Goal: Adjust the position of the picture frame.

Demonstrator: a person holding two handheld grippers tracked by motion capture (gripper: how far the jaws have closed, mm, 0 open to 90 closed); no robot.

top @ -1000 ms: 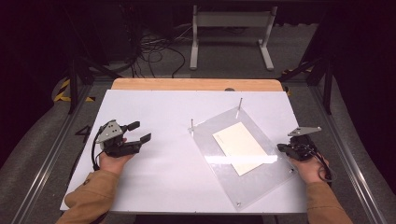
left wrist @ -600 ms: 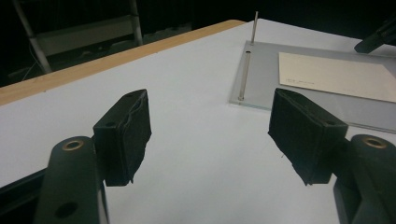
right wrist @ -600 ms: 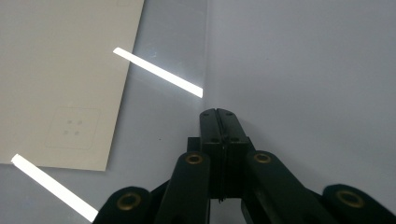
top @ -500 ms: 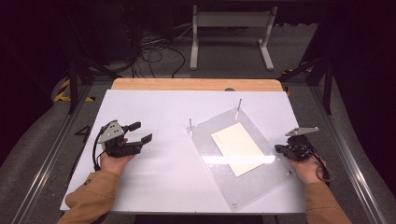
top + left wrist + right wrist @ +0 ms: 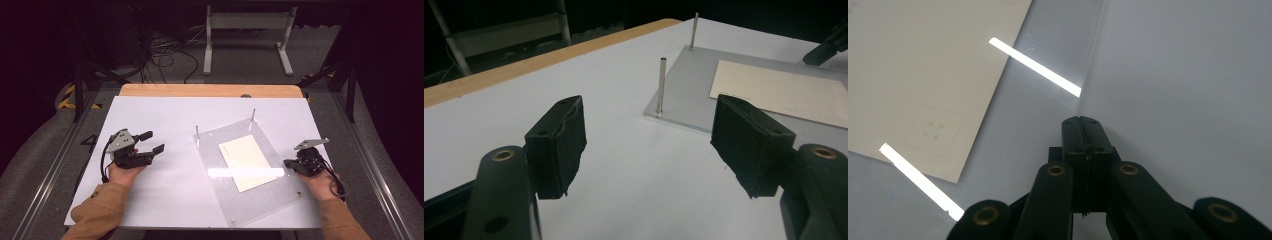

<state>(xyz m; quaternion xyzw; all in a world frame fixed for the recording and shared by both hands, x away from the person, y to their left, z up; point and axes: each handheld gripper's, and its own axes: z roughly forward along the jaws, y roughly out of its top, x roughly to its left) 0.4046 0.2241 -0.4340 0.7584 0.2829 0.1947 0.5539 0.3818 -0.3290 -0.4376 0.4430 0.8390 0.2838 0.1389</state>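
We see a clear acrylic plate (image 5: 250,172) lying flat on the white bench (image 5: 165,112), right of centre, with a cream sheet of paper (image 5: 247,161) on it and two thin metal posts (image 5: 662,85) upright at its far corners; the left gripper (image 5: 147,145) hovers well apart to the left, its fingers (image 5: 556,145) spread wide and empty; the right gripper (image 5: 289,165) (fingers pressed together, holding nothing) points at the plate's right edge.
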